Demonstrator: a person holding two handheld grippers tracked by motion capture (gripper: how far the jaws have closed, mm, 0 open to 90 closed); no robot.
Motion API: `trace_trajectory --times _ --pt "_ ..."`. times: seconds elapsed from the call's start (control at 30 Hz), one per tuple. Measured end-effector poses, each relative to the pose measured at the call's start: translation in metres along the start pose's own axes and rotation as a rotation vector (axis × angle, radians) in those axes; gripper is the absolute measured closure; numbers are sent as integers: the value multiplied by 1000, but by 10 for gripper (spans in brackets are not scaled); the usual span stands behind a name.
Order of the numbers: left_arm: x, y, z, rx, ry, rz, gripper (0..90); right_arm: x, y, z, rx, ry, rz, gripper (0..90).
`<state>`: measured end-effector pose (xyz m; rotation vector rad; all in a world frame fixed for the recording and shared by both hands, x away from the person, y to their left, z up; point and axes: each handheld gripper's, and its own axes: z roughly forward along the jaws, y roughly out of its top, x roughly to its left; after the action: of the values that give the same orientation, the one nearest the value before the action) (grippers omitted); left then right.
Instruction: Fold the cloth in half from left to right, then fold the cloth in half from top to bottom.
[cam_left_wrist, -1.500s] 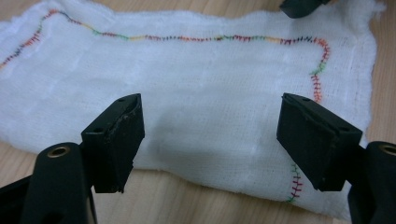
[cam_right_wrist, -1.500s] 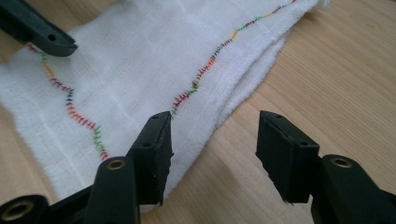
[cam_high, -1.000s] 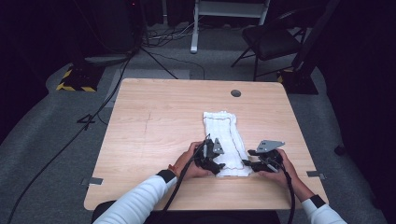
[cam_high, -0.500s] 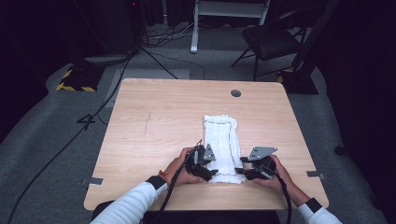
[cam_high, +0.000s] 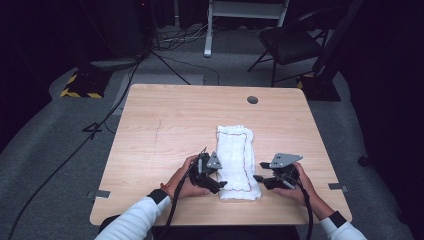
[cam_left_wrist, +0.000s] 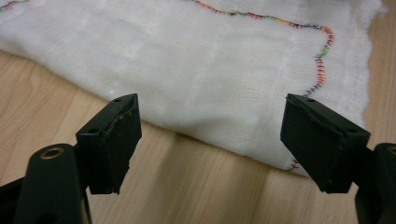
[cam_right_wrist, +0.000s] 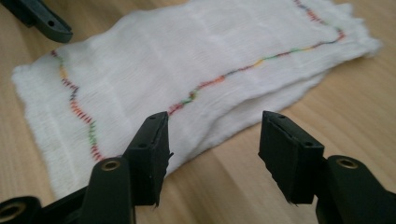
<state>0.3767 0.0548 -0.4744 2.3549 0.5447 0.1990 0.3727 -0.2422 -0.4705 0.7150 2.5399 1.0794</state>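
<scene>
A white cloth (cam_high: 236, 160) with a multicoloured stitched border lies folded in a long strip on the wooden table (cam_high: 165, 125). My left gripper (cam_high: 221, 186) lies at the strip's near left corner, the right gripper (cam_high: 258, 178) just off its near right side. In the left gripper view the jaws (cam_left_wrist: 210, 135) stand open, having just been opening, with the cloth's edge (cam_left_wrist: 210, 60) lying flat just beyond them. In the right gripper view the jaws (cam_right_wrist: 215, 144) have also just been opening, and the cloth's (cam_right_wrist: 187, 65) edge lies loose ahead. Nothing is pressed in either.
A round cable hole (cam_high: 252, 100) sits near the table's far edge. Beyond the table stand a dark chair (cam_high: 295, 40) and a white stand (cam_high: 245, 10), with cables on the grey floor. The left gripper's jaw (cam_right_wrist: 42, 18) shows at the right gripper view's top left.
Both grippers have drawn off the cloth's near end, the left one moving left. The cloth now lies flat between them.
</scene>
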Motion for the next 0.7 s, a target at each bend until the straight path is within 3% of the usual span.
trace_trajectory --times 0.1,0.2,0.37,0.57,0.63,0.7 --pt "7 3 -6 -18 12 -10 203 -10 1 -6 -30 -41 20 426" --pt "16 9 -12 -52 40 -24 201 -19 4 -9 -47 -71 30 426" --pt "35 17 -15 -66 98 -35 204 -33 16 -9 -78 -104 33 442" --pt "60 27 -7 -55 157 -74 221 -52 33 1 -94 -147 37 457" --pt "67 30 -3 -52 185 -67 222 -58 38 6 -91 -148 40 460" --pt "74 33 2 -50 176 -89 226 -62 44 12 -90 -155 39 466"
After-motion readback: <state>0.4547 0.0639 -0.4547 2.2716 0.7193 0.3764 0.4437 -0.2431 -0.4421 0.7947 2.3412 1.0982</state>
